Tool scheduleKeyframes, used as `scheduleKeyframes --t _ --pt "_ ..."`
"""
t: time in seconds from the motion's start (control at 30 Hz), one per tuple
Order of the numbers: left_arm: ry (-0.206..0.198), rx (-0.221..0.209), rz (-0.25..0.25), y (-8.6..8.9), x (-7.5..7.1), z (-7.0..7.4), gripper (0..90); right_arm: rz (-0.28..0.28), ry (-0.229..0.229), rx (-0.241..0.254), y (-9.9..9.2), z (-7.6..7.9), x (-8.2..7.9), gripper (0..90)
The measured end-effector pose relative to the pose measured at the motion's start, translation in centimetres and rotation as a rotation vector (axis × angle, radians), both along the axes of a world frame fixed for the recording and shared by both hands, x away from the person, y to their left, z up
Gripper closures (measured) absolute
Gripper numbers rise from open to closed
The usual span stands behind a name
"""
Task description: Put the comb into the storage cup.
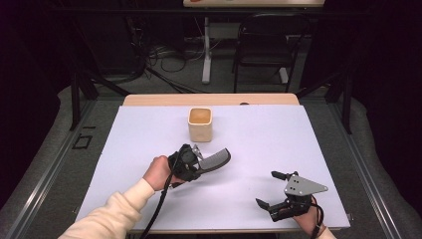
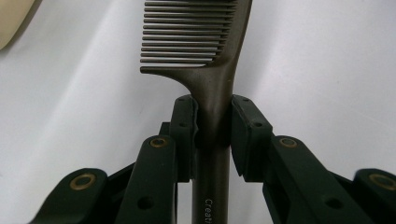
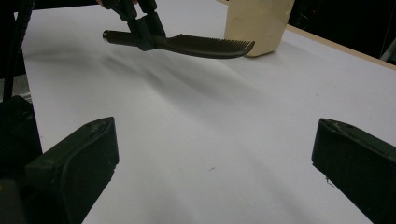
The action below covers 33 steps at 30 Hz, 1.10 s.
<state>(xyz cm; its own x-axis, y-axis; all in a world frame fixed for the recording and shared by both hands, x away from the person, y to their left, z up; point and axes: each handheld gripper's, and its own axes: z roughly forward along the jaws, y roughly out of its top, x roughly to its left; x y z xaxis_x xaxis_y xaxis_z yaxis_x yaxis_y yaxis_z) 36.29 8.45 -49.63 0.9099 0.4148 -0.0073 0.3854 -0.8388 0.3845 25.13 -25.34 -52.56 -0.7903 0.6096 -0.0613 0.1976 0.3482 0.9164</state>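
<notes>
A dark grey comb (image 1: pixel 215 160) hangs a little above the white table cover, held by its handle. My left gripper (image 1: pixel 195 164) is shut on that handle; in the left gripper view both pads press the comb (image 2: pixel 212 70) just below its teeth. The comb's toothed end points toward a cream square cup (image 1: pixel 200 124) standing farther back. My right gripper (image 1: pixel 270 188) rests near the table's front right corner, jaws wide open with nothing between them. In the right gripper view the comb (image 3: pixel 201 45) floats level in front of the cup (image 3: pixel 258 23), casting a soft shadow.
The white cover (image 1: pixel 259 144) spans the wooden table (image 1: pixel 149 99). A black chair (image 1: pixel 263 45) and cables lie on the floor beyond the far edge. Dark frame rails (image 1: pixel 74 99) stand at both sides.
</notes>
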Motion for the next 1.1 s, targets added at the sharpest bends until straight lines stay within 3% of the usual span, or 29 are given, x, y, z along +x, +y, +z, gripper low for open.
scheduleKeyframes --t 0.63,1.1 --pt "-0.072 -0.120 0.052 1.5 -0.3 0.4 72.4 -0.005 -0.002 0.000 0.0 0.0 0.0 0.0" --pt "-0.143 -0.288 0.122 3.1 -0.6 0.1 72.4 -0.001 0.001 0.000 0.0 0.0 0.1 0.0"
